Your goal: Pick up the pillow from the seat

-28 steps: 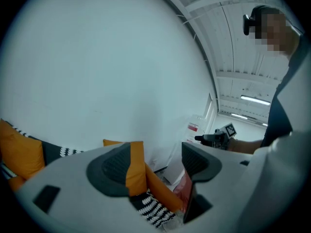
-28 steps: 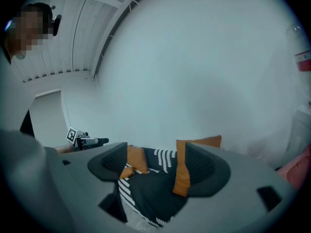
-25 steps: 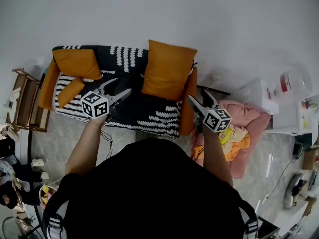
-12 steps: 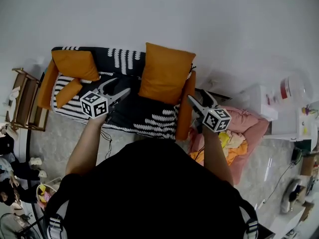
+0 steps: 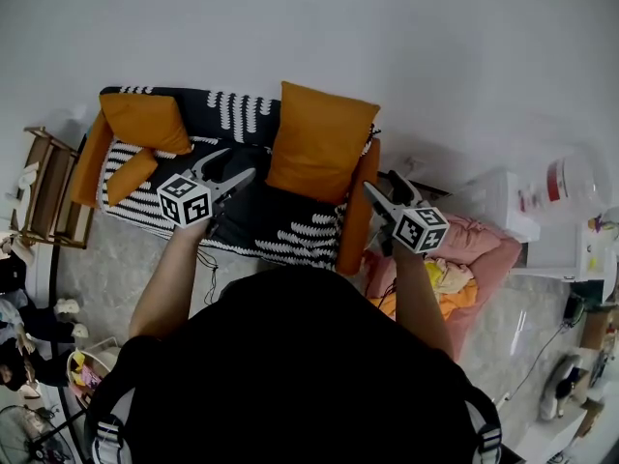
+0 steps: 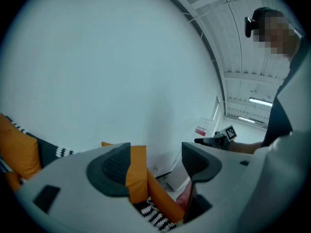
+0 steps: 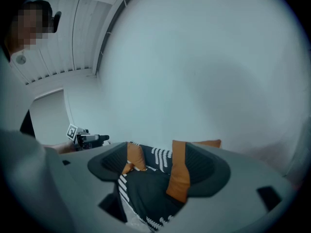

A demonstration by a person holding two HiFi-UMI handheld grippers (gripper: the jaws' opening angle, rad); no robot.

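My left gripper [image 5: 238, 166] hangs wide open and empty over the black-and-white patterned sofa seat [image 5: 280, 218]. The big square orange fabric pillow [image 5: 319, 138] stands propped against the backrest at the seat's right end, between my grippers. My right gripper [image 5: 382, 184], equally wide and empty, sits beside the orange armrest [image 5: 356, 225]. I'd close in on both side edges and bite deep into the soft stuffing.

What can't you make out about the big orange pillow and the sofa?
Left gripper view: the big orange pillow is mostly behind that gripper's fingers; only a strip shows.
Right gripper view: a finger covers the pillow's right part.
Head view: the person's torso hides the floor before the sofa.
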